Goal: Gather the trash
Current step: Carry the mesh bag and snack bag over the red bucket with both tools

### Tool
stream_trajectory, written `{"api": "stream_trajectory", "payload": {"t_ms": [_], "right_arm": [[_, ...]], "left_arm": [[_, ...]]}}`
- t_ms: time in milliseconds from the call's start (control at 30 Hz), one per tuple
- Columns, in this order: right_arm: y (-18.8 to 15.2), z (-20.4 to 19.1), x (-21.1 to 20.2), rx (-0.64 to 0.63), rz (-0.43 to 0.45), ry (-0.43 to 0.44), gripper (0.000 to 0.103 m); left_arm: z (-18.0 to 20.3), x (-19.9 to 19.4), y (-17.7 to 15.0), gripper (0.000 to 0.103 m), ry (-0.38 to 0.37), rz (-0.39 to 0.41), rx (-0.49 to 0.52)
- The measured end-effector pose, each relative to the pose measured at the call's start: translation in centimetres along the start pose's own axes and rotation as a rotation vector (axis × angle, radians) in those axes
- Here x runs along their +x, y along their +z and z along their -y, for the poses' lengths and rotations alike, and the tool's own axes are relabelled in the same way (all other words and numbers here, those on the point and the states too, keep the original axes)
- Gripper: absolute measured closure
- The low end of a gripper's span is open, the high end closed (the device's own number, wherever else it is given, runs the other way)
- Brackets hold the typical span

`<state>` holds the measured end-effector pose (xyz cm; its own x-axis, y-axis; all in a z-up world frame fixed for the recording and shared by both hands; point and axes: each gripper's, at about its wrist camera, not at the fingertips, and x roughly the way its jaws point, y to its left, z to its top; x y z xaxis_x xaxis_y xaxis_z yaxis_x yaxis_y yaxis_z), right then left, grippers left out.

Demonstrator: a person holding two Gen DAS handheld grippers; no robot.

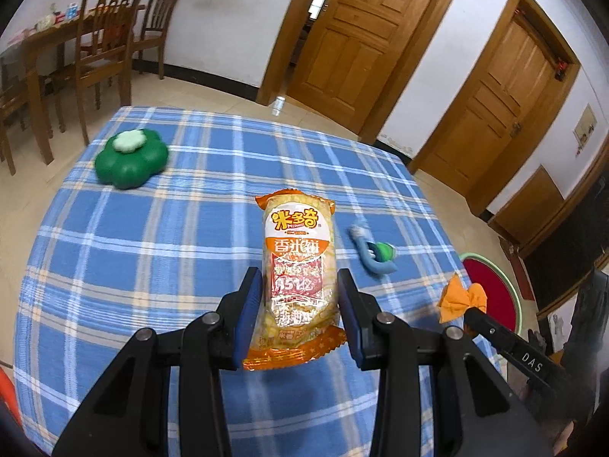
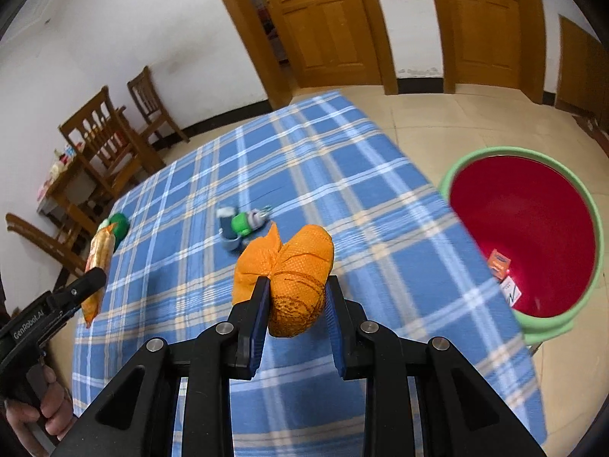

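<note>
Two claws were each clamped on a piece of trash above the blue plaid surface (image 1: pixel 160 228). Going left to right, well ahead and to the left of our left claw (image 1: pixel 300 285) sat a green flower-shaped box (image 1: pixel 131 160) with a pale top. Our left claw itself was narrowed onto a snack packet (image 1: pixel 298 262), its blue pads pressing the packet's two long sides, the orange crimped end hanging below the pads and the printed end sticking out ahead, clear of the cloth. Just ahead and to the right of that claw lay a blue and green toy (image 1: pixel 375 255) on the surface.

Further right, our right claw (image 2: pixel 297 297) was closed more tightly around an orange cloth bundle (image 2: pixel 293 270), one pad on each side, with a flap of the cloth spreading up and to the left past the fingertips. In the right wrist view the toy lay a little ahead of this claw and to its left, and the other claw with its packet showed at the far left edge, with a hand (image 2: pixel 49 407) on its grip. To the right of our right claw, beside the edge of the surface and lower down, stood a bin (image 2: pixel 593 228) with a green rim and red inside, a few small wrappers (image 2: pixel 502 270) already lying in it.
</note>
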<state>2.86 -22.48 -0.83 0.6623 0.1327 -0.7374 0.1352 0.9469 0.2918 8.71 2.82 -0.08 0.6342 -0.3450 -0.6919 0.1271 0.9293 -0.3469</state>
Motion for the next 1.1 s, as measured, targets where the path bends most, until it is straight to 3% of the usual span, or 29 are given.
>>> {"api": "stream_trajectory", "payload": {"t_ms": [500, 1100], "right_arm": [[1.7, 7.3, -4.3, 0.085, 0.11, -0.043, 0.075], [1.3, 15.4, -5.1, 0.201, 0.137, -0.102, 0.075]], "left_arm": [[7.3, 1.6, 0.7, 0.063, -0.086, -0.048, 0.083], [16.0, 5.0, 1.0, 0.063, -0.171, -0.117, 0.193]]}}
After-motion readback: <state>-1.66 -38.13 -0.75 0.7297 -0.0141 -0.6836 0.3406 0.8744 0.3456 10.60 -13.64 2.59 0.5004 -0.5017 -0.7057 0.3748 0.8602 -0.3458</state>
